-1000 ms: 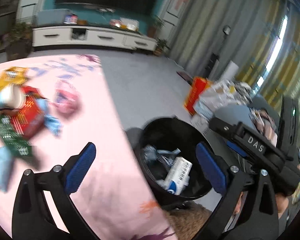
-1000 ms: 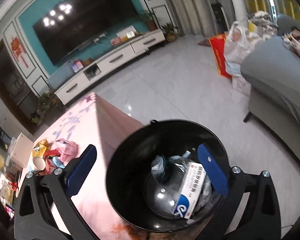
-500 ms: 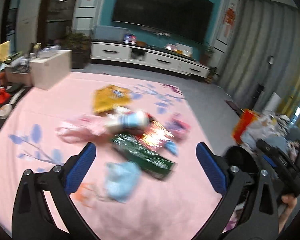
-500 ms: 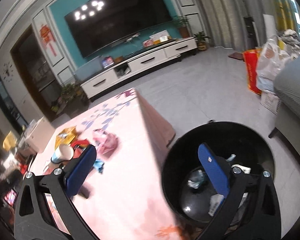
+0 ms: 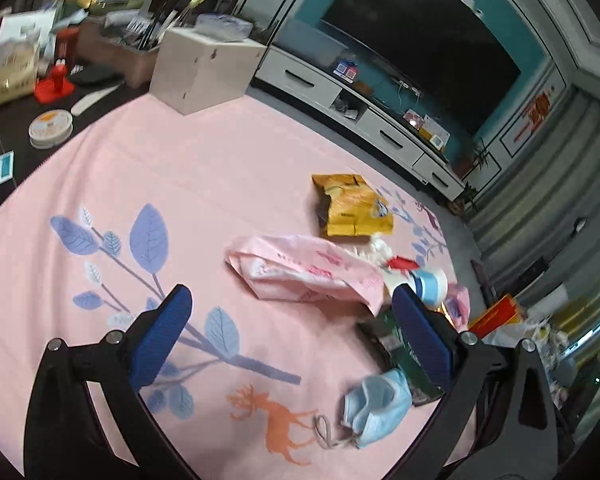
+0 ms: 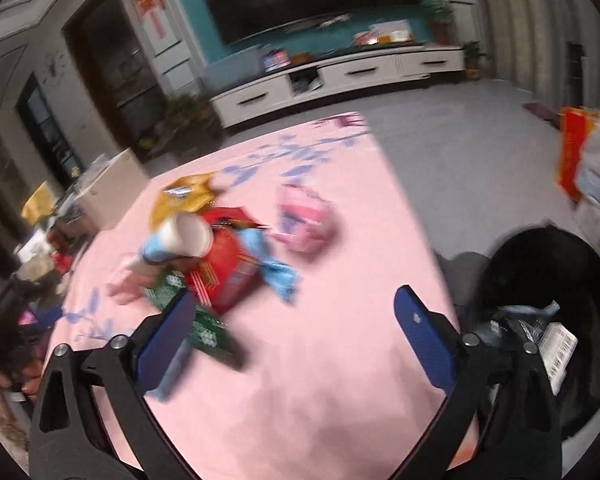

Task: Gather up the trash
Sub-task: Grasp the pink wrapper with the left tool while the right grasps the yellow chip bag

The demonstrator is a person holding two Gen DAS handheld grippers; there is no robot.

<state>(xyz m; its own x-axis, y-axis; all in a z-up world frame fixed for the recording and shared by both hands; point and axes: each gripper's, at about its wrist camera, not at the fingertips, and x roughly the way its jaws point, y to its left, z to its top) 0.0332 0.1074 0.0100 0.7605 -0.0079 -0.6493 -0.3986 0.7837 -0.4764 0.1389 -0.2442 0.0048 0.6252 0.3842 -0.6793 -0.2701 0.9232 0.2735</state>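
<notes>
A pink tablecloth (image 5: 100, 184) printed with blue leaves covers the table. Off its right edge, on the floor, stands a black bin (image 6: 556, 280) holding a white box (image 6: 558, 350) and crumpled plastic. The trash lies bunched toward the table's far right corner: a pink bag (image 5: 304, 270), a yellow packet (image 5: 352, 206), a red box (image 6: 224, 270), a green wrapper (image 5: 400, 354), a paper cup (image 6: 180, 240) on its side. A blue face mask (image 5: 376, 408) sits by the near edge. The left gripper (image 5: 286, 334) and right gripper (image 6: 290, 332) both hang wide apart, empty, above the cloth.
</notes>
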